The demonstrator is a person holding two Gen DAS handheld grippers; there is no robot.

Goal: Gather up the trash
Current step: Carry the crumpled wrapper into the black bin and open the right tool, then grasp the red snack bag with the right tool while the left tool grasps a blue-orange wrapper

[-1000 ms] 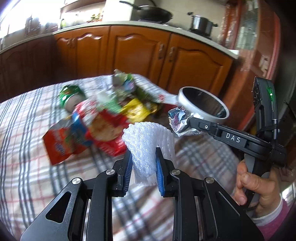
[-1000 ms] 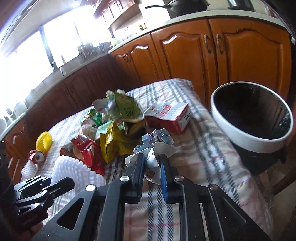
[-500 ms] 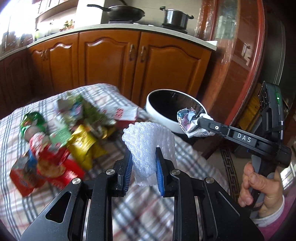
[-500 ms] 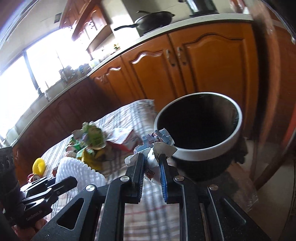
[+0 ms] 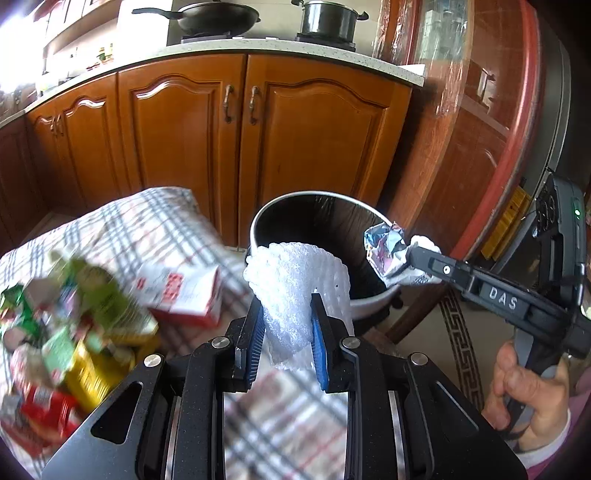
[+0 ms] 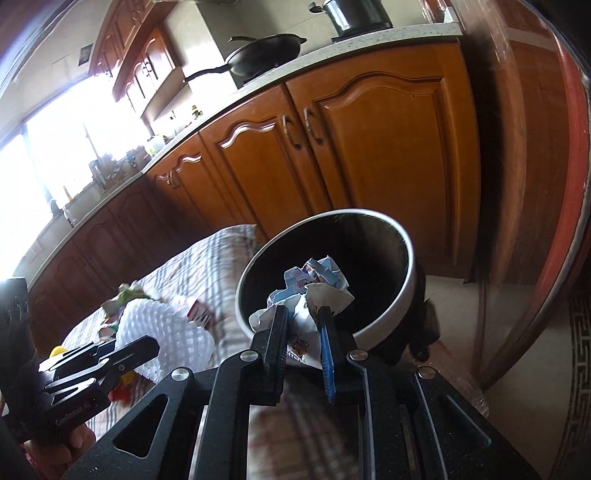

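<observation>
My left gripper (image 5: 287, 312) is shut on a white foam net sleeve (image 5: 295, 284), held just in front of the near rim of the round bin (image 5: 258, 221). My right gripper (image 6: 303, 315) is shut on a crumpled paper wad (image 6: 314, 284), which hangs over the bin's dark mouth (image 6: 369, 254). In the left wrist view the right gripper (image 5: 410, 254) reaches in from the right with the paper wad (image 5: 384, 247) at the bin's right rim. The left gripper (image 6: 129, 347) and the foam sleeve (image 6: 166, 332) show at the lower left of the right wrist view.
Several wrappers and a red and white carton (image 5: 184, 291) lie on the checked tablecloth (image 5: 140, 221) left of the bin. Wooden kitchen cabinets (image 5: 258, 129) stand behind, with a pan (image 5: 218, 18) and a pot (image 5: 328, 18) on the counter. A red-edged glass door (image 5: 498, 129) is at right.
Both grippers have swung right from over the trash pile toward the bin, each keeping its grip. The bin has grown larger and nearer in both views.
</observation>
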